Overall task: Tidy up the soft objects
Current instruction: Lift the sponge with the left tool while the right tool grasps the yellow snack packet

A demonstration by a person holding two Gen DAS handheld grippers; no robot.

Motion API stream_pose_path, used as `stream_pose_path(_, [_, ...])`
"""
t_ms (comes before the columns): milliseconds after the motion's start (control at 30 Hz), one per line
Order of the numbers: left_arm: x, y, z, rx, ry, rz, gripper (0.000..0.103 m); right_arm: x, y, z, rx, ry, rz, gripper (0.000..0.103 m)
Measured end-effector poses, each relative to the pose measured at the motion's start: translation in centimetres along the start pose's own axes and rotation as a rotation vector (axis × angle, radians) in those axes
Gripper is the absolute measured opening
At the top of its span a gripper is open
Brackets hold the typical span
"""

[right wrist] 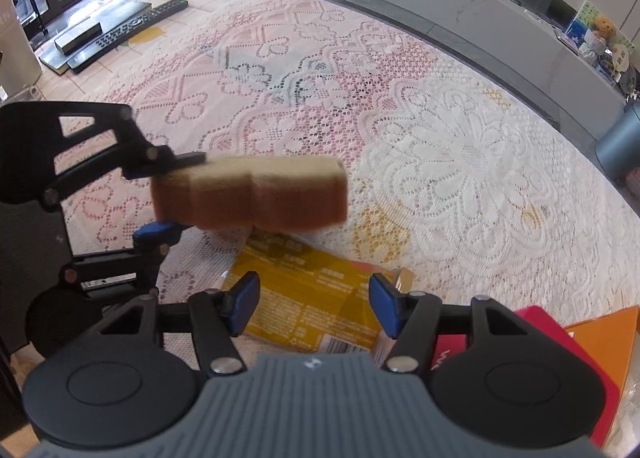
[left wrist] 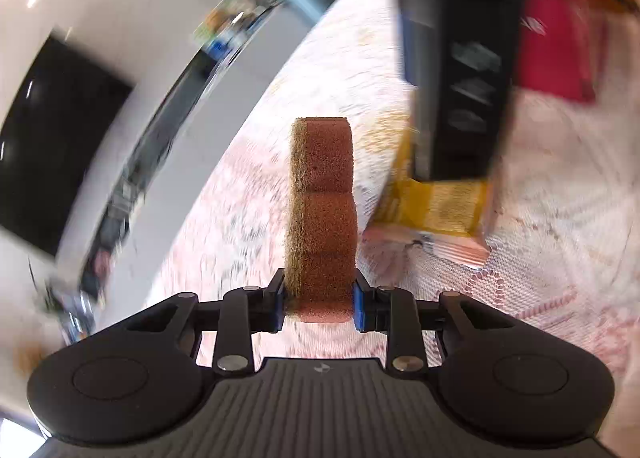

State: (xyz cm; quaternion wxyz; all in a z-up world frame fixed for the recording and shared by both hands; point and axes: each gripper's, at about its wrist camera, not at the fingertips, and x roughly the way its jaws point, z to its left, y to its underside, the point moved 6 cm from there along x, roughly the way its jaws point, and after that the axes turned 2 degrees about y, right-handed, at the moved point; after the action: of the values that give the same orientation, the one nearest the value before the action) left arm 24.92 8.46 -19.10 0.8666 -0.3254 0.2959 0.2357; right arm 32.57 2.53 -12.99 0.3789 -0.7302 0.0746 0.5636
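Observation:
My left gripper [left wrist: 319, 300] is shut on one end of an orange-brown sponge [left wrist: 322, 213] with a tan scouring face, held on edge above the lace tablecloth [left wrist: 348, 69]. In the right wrist view the same sponge [right wrist: 250, 195] hangs lengthwise from the left gripper [right wrist: 170, 197] at the left. My right gripper [right wrist: 314, 308] stands open just above a yellow package [right wrist: 308, 298], with nothing between its blue pads [right wrist: 242, 304]. In the left wrist view the right gripper's black body [left wrist: 464, 69] stands over that yellow package [left wrist: 440, 205].
A red box [right wrist: 560, 342] and an orange box [right wrist: 608, 338] lie at the right near the table's front. Two remote controls [right wrist: 140, 23] and a dark flat box [right wrist: 78, 37] lie at the far left corner. A grey ledge [right wrist: 440, 9] runs behind the table.

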Motion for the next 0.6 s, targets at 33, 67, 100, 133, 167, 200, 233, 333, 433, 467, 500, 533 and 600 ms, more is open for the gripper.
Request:
stream_pose_path(33, [-0.2, 0.1, 0.4, -0.037, -0.003, 0.014, 0.035, -0.1, 0.1, 0.2, 0.009, -0.007, -0.002, 0.063])
stream_pose_path(67, [-0.4, 0.4, 0.9, -0.084, -0.008, 0.031, 0.035, -0.2, 0.2, 0.5, 0.019, -0.012, -0.005, 0.063])
stream_pose_path(100, [-0.6, 0.7, 1.4, -0.125, -0.013, 0.046, 0.035, -0.2, 0.3, 0.7, 0.028, -0.014, -0.009, 0.063])
stream_pose_path(133, [-0.7, 0.9, 1.9, -0.168, -0.019, 0.063, 0.035, -0.3, 0.5, 1.0, 0.045, -0.011, -0.013, 0.066])
stream_pose_path(167, [-0.8, 1.3, 2.6, -0.209, -0.025, 0.082, 0.035, -0.4, 0.6, 1.1, 0.062, -0.009, -0.018, 0.067])
stream_pose_path(200, [-0.9, 1.5, 2.9, -0.242, -0.028, 0.096, 0.035, -0.5, 0.8, 1.3, 0.088, -0.006, -0.025, 0.068])
stream_pose_path(233, [-1.0, 2.0, 3.5, -0.279, -0.026, 0.108, 0.035, -0.6, 1.1, 1.5, 0.114, -0.007, -0.032, 0.069])
stream_pose_path(333, [-1.8, 2.3, 4.2, -0.357, -0.017, 0.122, 0.035, -0.7, 1.8, 2.6, 0.182, -0.016, -0.059, 0.068])
stream_pose_path(433, [-3.0, 3.1, 4.0, -0.415, -0.021, 0.135, 0.035, -0.6, 2.3, 4.1, 0.226, -0.026, -0.074, 0.060])
stream_pose_path(467, [-2.9, 3.1, 4.1, -0.424, -0.016, 0.138, 0.035, -0.4, 2.4, 4.5, 0.235, -0.029, -0.074, 0.058])
stream_pose_path(500, [-3.2, 3.2, 4.1, -0.432, -0.013, 0.141, 0.035, -0.1, 2.5, 5.0, 0.241, -0.029, -0.069, 0.055])
stream_pose_path(533, [-3.6, 3.6, 3.8, -0.439, -0.008, 0.143, 0.035, 0.2, 2.6, 5.3, 0.244, -0.020, -0.062, 0.052])
stream_pose_path(600, [-3.9, 3.9, 4.0, -0.461, 0.012, 0.143, 0.035, 1.1, 2.7, 5.8, 0.245, 0.001, -0.049, 0.050])
